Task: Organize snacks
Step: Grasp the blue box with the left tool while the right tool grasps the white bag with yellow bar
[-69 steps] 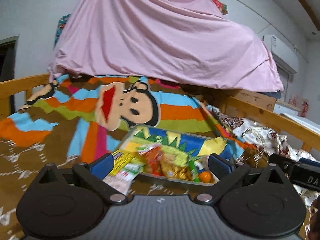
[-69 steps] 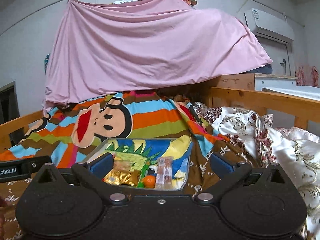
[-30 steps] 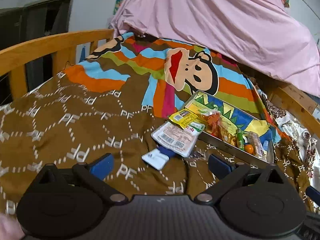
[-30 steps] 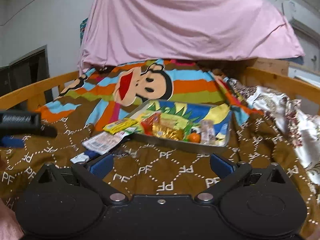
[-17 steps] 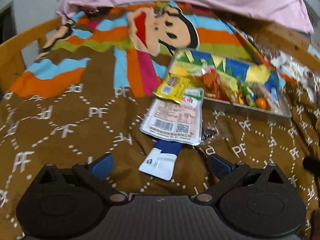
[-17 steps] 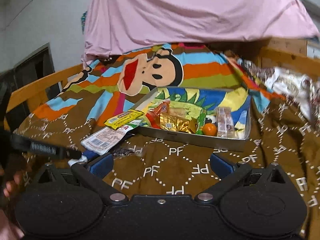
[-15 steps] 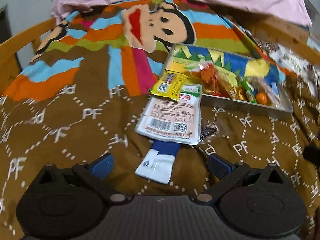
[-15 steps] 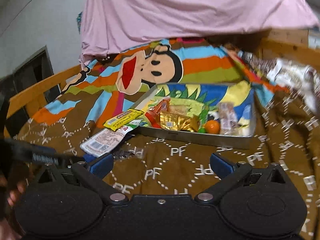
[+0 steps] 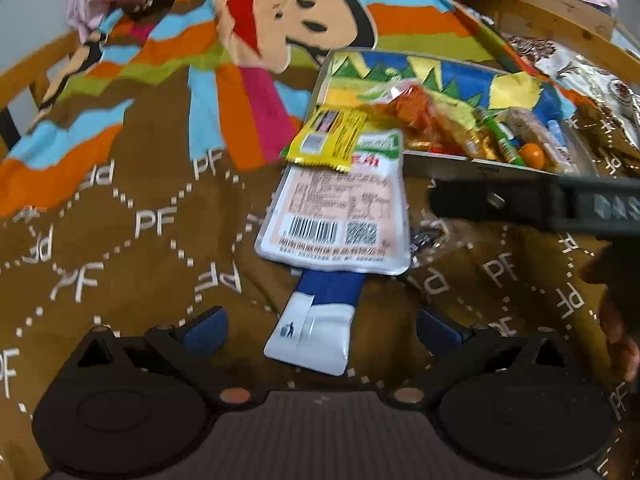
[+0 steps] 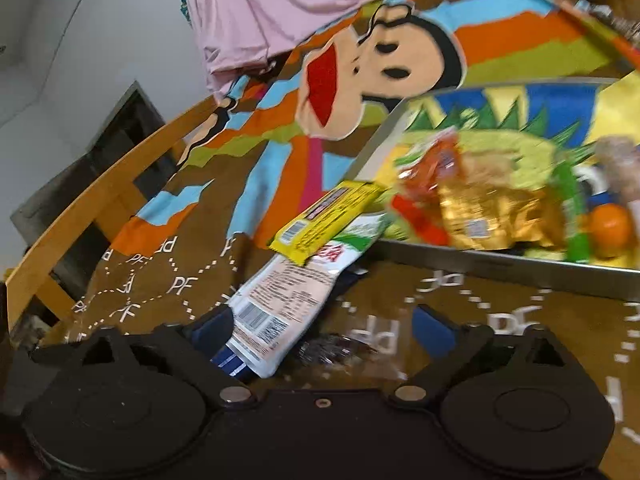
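Soft, even indoor light fills both my views, bright enough for strong colours, with no hard shadows on the blanket (image 9: 120,216). The fisheye bends everything near the edges and leaves dark corners. My left view is fairly sharp: the barcode on the pale packet (image 9: 336,204) reads clearly, though the tray (image 9: 448,160) beyond is slightly soft. My right view is smeared by motion, so the gold wrapper (image 10: 488,212) and the orange ball (image 10: 610,220) blur. A small glare sits on the clear wrapper (image 10: 352,350).
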Motion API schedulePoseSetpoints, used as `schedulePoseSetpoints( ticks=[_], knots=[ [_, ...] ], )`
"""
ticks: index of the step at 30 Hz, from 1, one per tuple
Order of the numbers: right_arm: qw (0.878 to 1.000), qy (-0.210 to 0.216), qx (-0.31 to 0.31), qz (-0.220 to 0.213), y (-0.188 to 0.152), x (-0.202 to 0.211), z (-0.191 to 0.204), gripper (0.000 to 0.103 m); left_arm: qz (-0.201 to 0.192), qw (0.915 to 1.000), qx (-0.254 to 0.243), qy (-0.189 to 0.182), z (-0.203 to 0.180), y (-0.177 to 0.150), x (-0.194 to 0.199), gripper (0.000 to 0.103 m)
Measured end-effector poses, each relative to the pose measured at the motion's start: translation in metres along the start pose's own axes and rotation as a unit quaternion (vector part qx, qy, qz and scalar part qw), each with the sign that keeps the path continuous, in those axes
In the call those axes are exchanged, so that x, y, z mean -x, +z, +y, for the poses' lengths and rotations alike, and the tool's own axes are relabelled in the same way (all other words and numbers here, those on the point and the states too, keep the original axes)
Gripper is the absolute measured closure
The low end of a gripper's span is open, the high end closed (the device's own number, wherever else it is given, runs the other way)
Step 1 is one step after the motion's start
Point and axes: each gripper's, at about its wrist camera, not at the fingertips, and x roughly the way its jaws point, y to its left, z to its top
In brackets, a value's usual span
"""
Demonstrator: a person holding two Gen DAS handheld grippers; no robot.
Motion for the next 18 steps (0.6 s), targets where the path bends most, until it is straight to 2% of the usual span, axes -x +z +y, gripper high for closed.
schedulePoseSetpoints(
  ticks=[3, 5, 7, 8, 10, 15, 18],
  knots=[
    [1.0, 0.005, 0.006, 0.002, 0.003, -0.013, 0.002, 0.029, 0.0, 1.0, -0.007, 0.002, -0.001, -0.001, -0.005, 0.001],
    [1.0, 0.011, -0.002, 0.002, 0.004, -0.019, -0.001, 0.042, -0.003, 0.9999, -0.013, 0.002, -0.002, -0.001, -0.006, 0.001],
    [1.0, 0.012, -0.018, 0.008, 0.004, -0.025, -0.005, 0.065, -0.006, 0.9999, -0.014, -0.001, -0.001, -0.001, -0.006, 0.002],
    [1.0, 0.011, -0.023, 0.009, 0.004, -0.027, -0.006, 0.069, -0.008, 0.9999, -0.012, -0.004, -0.001, -0.001, -0.006, 0.004],
    [0.999, 0.011, -0.028, 0.011, 0.002, -0.03, -0.007, 0.087, -0.01, 0.9999, -0.01, -0.008, -0.001, -0.001, -0.005, 0.007],
    [1.0, -0.012, -0.014, 0.001, 0.001, -0.022, -0.004, 0.092, -0.018, 0.9996, -0.004, -0.023, 0.002, -0.001, -0.005, 0.024],
    [0.999, -0.03, -0.014, -0.003, 0.001, -0.012, -0.006, 0.095, -0.024, 0.9993, -0.007, -0.029, 0.003, -0.002, -0.004, 0.029]
  ],
)
